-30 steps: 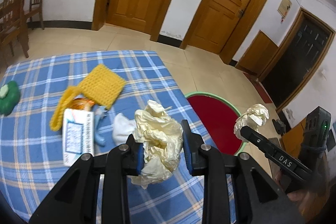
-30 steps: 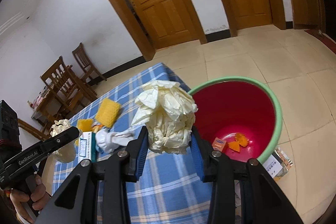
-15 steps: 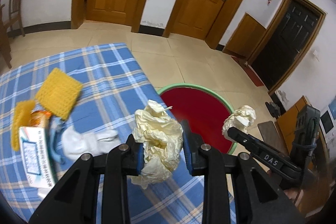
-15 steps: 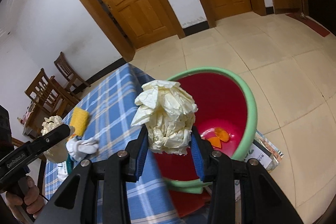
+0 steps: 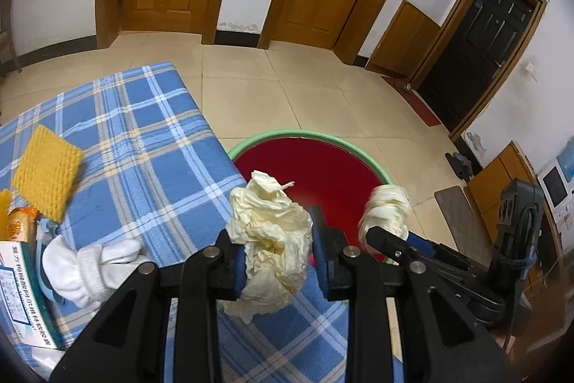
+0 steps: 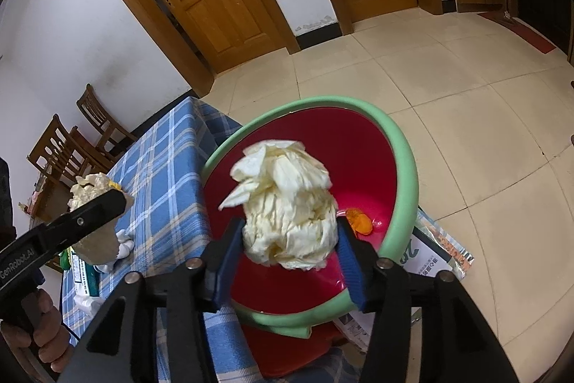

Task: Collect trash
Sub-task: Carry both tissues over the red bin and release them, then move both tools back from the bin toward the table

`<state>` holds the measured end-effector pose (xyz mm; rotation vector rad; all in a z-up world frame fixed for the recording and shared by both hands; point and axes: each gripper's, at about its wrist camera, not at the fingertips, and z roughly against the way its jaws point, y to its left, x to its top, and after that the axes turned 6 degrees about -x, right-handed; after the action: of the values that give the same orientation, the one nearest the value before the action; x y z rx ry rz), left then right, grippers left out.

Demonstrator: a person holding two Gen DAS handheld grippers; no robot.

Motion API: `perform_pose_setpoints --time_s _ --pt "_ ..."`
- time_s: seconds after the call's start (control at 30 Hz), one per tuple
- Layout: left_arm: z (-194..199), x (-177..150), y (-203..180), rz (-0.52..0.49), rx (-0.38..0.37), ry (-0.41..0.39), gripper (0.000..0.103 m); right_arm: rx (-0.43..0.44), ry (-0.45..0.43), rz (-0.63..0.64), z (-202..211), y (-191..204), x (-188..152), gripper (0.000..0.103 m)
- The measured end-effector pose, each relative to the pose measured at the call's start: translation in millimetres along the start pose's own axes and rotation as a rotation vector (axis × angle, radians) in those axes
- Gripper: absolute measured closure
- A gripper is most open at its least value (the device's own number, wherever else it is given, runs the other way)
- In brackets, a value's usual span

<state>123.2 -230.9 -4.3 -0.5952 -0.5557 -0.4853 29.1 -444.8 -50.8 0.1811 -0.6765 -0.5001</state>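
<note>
A crumpled cream paper wad (image 6: 287, 214) is seen between the pads of the right gripper (image 6: 288, 257), directly above the open mouth of the red bin (image 6: 409, 167) with the green rim. The jaws of this gripper have just been opening with the wad between them; a gap is visible at the left pad, so the wad appears to be released or nearly so. At the bottom of the bin, at about 3 o'clock from the wad, orange scraps (image 6: 358, 221) are visible.

A second paper wad (image 5: 269, 239) is pinched tightly by the left gripper (image 5: 276, 257), its jaws narrow. It is held over the edge of the bench (image 5: 150, 146) covered in blue plaid cloth, with the bin at about 1 o'clock from it. On the bench at 9 o'clock lie a white sock (image 5: 89, 264), a yellow sponge (image 5: 46, 171) and a printed box (image 5: 21, 289).

The main risk is judged to lie with the second wad: it is not yet over the bin, and if it is let go here it would land on the bench or slide off the edge to the floor. The first wad is light and springy, so it might cling to one pad instead of falling, or catch the near rim and tumble outside. The two grippers are close together, and a collision between them is possible.
</note>
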Motion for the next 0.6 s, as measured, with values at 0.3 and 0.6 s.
perform_pose_setpoints --time_s 0.3,0.6 --pt "-12.3 4.2 -8.9 -0.027 -0.013 0.016 0.073 0.000 -0.031 -0.016 8.9 -6.1 0.8 0.043" --pt "-30.1 14.0 -26.3 -0.081 -0.044 0.024 0.073 -0.016 -0.066 -0.018 18.0 -11.6 3.3 0.042"
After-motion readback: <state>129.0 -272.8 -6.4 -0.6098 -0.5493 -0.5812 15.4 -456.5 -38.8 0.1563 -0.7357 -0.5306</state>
